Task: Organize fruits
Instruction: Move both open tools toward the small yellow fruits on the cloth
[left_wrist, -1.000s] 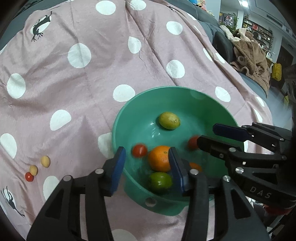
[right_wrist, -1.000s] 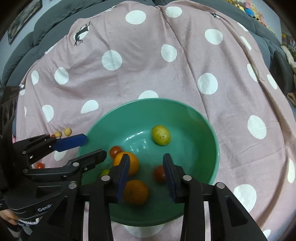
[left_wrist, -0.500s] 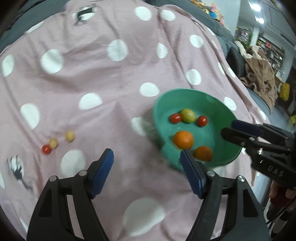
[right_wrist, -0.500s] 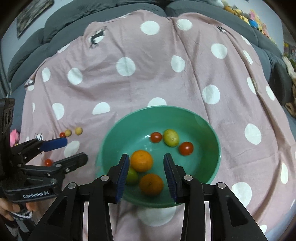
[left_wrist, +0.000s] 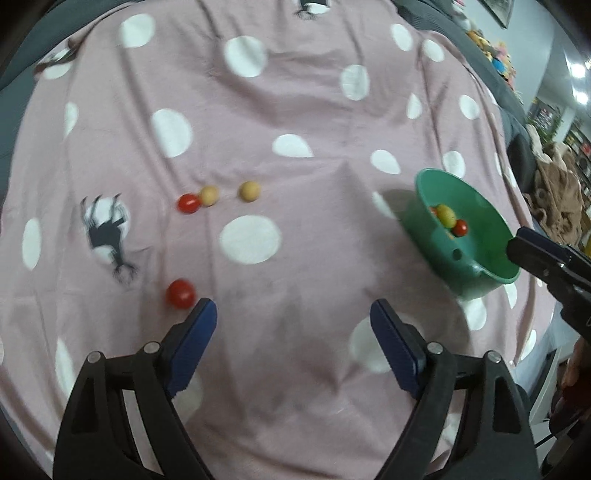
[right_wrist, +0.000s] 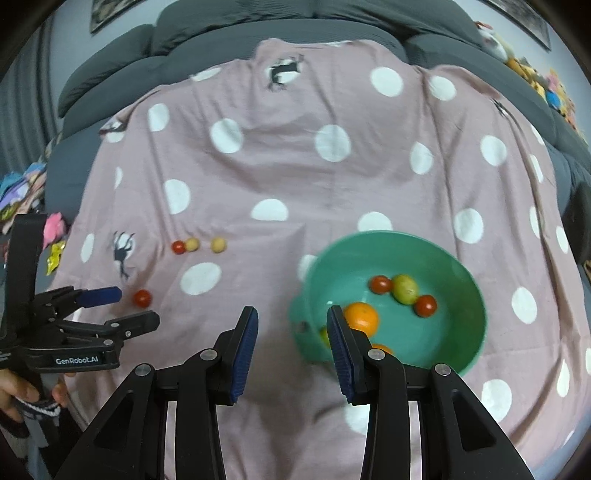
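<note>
Four loose: I count two red tomatoes, one (left_wrist: 180, 293) just ahead of my left tongs (left_wrist: 291, 321), and two yellow fruits (left_wrist: 249, 191) beyond.
Change: left tongs, a second ago over the green bowl (right_wrist: 472, 295), now widening, nothing between.
Right tongs (right_wrist: 291, 332): narrow gap, empty, beside bowl.
Bowl: six fruits visible.
Meaning: probably fetching next.

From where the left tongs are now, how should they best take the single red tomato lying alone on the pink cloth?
Grip the red tomato across its round middle, coming down from above. It lies alone on the pink cloth, clear of the other three small fruits, so either side is free. The left tongs are opening with nothing between them, probably wide enough already.
</note>
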